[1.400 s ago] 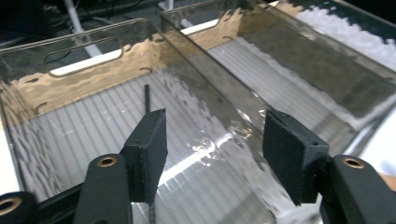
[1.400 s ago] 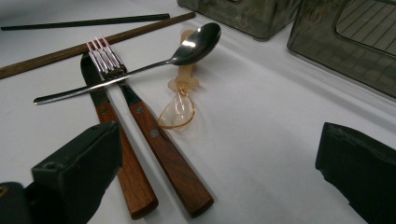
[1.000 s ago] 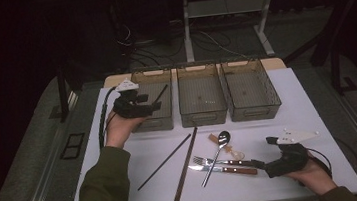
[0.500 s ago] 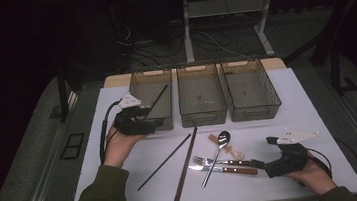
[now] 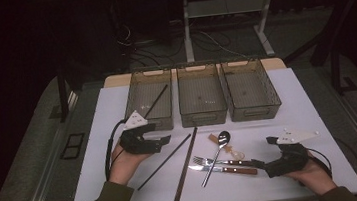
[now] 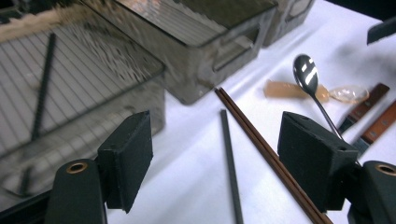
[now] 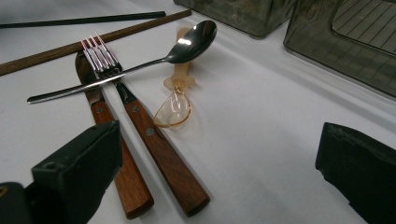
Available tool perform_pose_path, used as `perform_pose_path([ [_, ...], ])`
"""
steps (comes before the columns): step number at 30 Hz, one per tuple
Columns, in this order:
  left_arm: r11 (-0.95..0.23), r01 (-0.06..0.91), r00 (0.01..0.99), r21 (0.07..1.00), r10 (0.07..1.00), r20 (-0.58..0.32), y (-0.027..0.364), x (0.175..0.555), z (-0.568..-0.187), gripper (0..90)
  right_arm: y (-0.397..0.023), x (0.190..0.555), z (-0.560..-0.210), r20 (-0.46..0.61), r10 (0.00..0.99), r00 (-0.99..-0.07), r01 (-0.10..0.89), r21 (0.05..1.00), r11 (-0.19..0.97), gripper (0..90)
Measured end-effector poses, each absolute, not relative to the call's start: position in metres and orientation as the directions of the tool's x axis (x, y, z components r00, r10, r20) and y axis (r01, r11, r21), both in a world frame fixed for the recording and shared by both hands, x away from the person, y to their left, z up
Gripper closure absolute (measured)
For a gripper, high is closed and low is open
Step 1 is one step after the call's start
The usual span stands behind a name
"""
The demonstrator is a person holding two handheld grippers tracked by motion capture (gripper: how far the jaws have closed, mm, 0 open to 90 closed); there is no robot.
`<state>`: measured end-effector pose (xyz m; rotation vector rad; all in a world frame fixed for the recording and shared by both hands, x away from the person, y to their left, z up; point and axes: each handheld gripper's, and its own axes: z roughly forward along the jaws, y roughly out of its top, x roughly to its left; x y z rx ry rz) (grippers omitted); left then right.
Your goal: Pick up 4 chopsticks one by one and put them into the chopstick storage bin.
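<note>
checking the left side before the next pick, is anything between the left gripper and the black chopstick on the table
Nothing visible. The left gripper is open and empty, and the black chopstick lies on bare table between and ahead of its jaws. The brown chopstick runs close beside it, toward the right jaw, not across the path.

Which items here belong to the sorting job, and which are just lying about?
In the job: black chopstick, brown chopstick, spoon, fork, knife, three bins, left gripper, right gripper.
Lying about: floor cables, stand legs.
</note>
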<state>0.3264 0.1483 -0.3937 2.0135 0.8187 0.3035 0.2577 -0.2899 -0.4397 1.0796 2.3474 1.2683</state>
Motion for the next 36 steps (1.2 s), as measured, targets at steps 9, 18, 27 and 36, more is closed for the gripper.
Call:
perform_pose_path([
  [9,-0.371,0.448,0.757,0.813,0.642,-0.124,0.146,0.313,-0.415,31.8,-0.290,0.258,-0.440,0.105,0.717,-0.690,0.481,0.806,0.345,0.8],
  [18,-0.445,0.478,0.759,0.757,0.643,-0.102,0.134,0.314,-0.432,45.1,-0.289,0.257,-0.440,0.101,0.717,-0.690,0.482,0.803,0.351,0.8],
  [27,-0.506,0.482,0.777,0.715,0.624,-0.082,0.125,0.317,-0.440,65.5,-0.289,0.257,-0.440,0.097,0.717,-0.691,0.482,0.801,0.355,0.8],
  [36,-0.525,0.496,0.774,0.692,0.629,-0.078,0.121,0.319,-0.442,79.0,-0.289,0.257,-0.441,0.097,0.716,-0.691,0.482,0.800,0.357,0.8],
])
